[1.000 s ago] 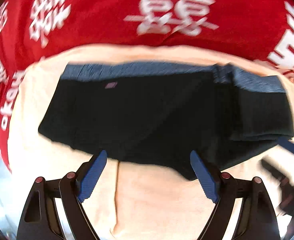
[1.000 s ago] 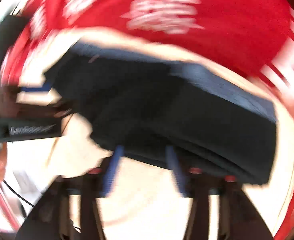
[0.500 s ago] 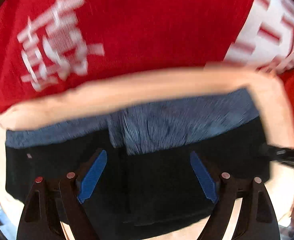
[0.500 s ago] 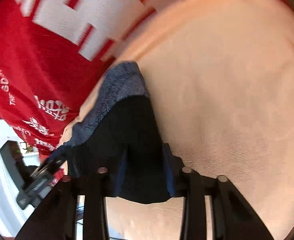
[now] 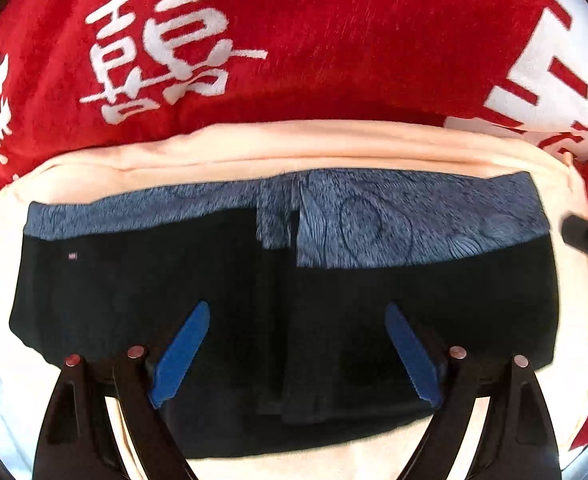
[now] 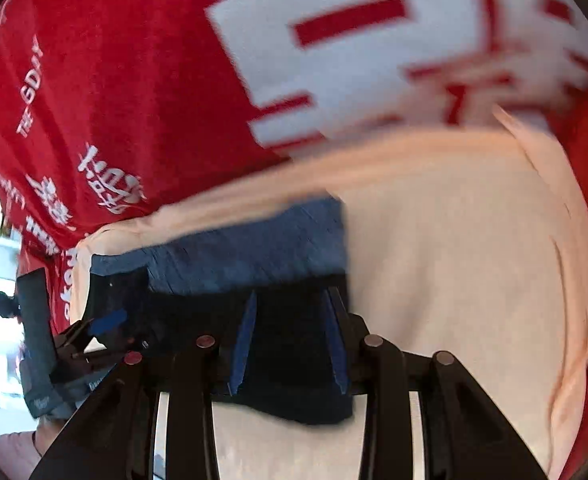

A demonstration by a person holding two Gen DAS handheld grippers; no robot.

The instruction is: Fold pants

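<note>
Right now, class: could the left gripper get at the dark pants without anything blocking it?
Probably yes: the left gripper hangs over the pants, jaws opening, nothing between them; the right gripper works the far end.

Two wrist fisheyes, both close over the folding surface.
The left wrist view looks straight down on the black pants [image 5: 374,292] laid across the cream cloth [image 5: 334,148]; the right wrist view slants down from the right end, sharing that garment edge, cloth and the red printed cover [image 6: 114,92].

Pants [image 5: 134,288] matt black cloth; towel [image 5: 334,144] soft peach.
</note>
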